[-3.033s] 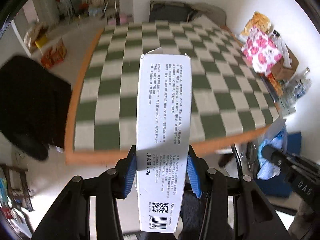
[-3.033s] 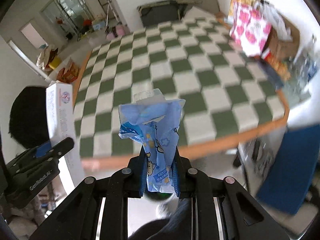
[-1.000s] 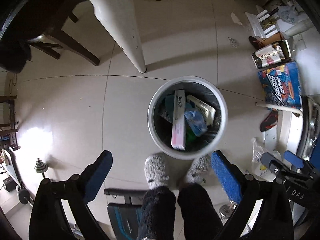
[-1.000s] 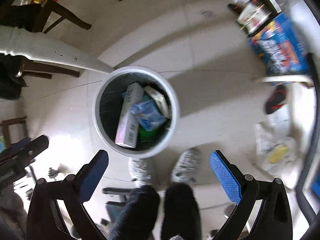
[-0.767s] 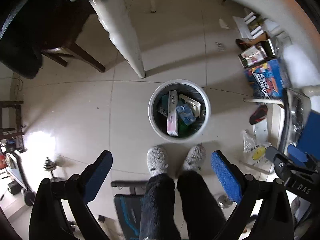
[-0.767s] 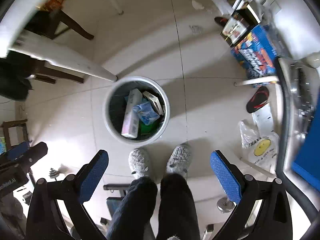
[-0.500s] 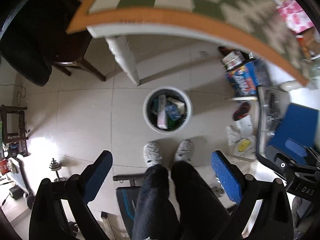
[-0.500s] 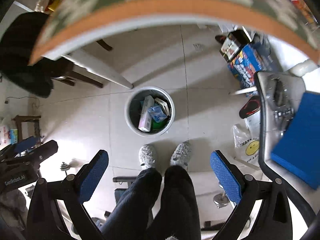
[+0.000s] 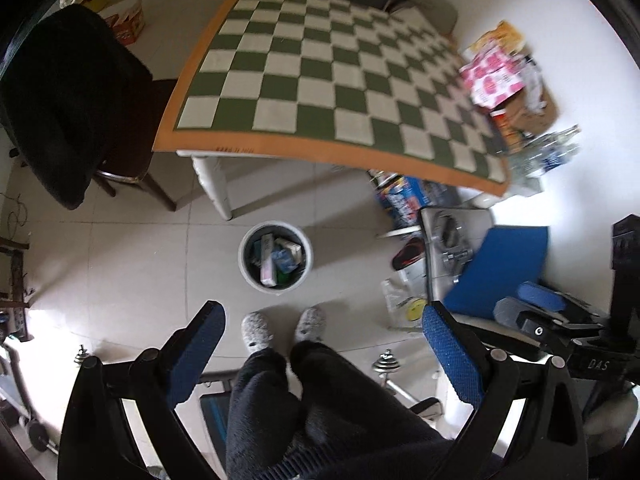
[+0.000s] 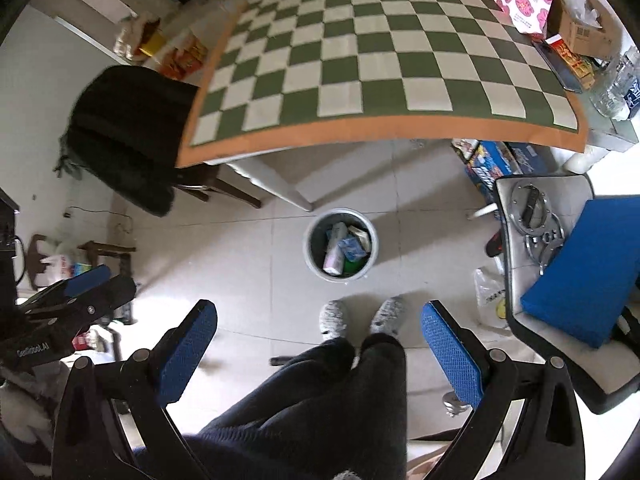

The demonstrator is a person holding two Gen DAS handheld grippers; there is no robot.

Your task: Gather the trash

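Rising away from the bin [image 9: 275,256], both grippers, left [image 9: 324,354] and right [image 10: 318,350], hung wide apart and empty; box [image 9: 267,260] and pouch [image 10: 352,249] lay inside, delivery apparently done.

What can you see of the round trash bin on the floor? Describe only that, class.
The trash bin is round with a pale grey rim and dark inside. It stands upright on the tiled floor, near the white table leg, ahead of the person's grey slippers. It holds a long white box, a blue wrapper and other packaging.
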